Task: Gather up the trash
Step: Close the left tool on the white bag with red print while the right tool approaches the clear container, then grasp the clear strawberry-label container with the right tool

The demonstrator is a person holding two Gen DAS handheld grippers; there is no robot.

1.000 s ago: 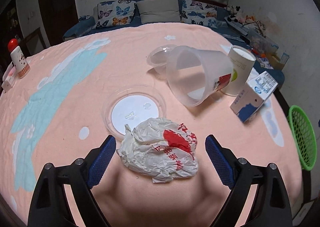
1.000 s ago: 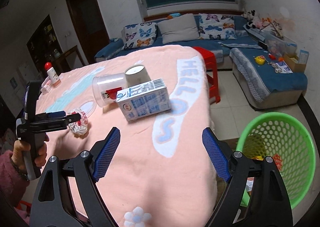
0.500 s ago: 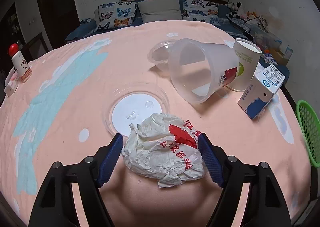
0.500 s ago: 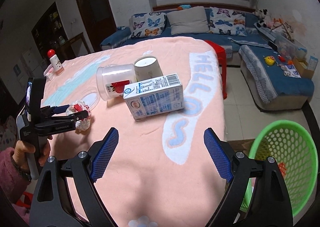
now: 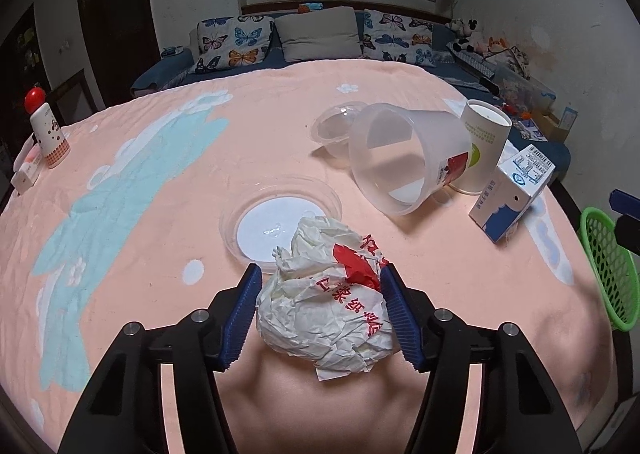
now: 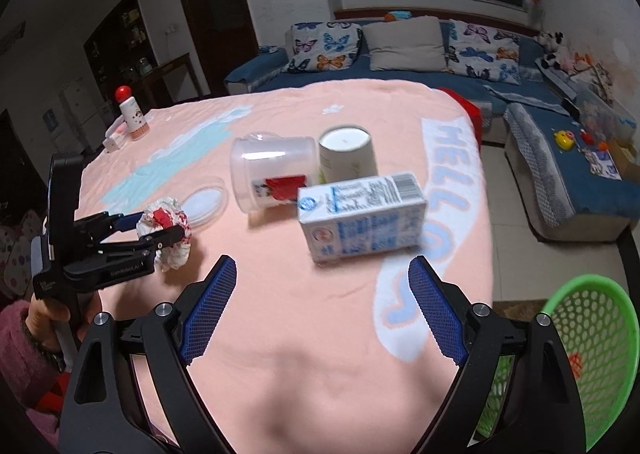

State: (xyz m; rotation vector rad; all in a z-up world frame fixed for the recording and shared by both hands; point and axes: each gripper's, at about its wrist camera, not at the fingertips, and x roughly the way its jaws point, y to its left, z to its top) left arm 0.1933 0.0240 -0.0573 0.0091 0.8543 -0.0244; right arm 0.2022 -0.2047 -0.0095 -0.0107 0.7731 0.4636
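Crumpled wrapper (image 5: pixel 328 302), white with red print, pinched between both blue pads of the left gripper (image 5: pixel 320 308) over the pink tablecloth (image 5: pixel 160 181), just beside a clear lid (image 5: pixel 280 225). Right gripper (image 6: pixel 322 310), jaws spread wide and empty, faces the milk carton (image 6: pixel 362 217). Green basket (image 6: pixel 592 350) stands beside the table, lower right.

Left tool (image 5: pixel 322 312) closed (fully) onto crumpled wrapper (image 5: pixel 326 300).
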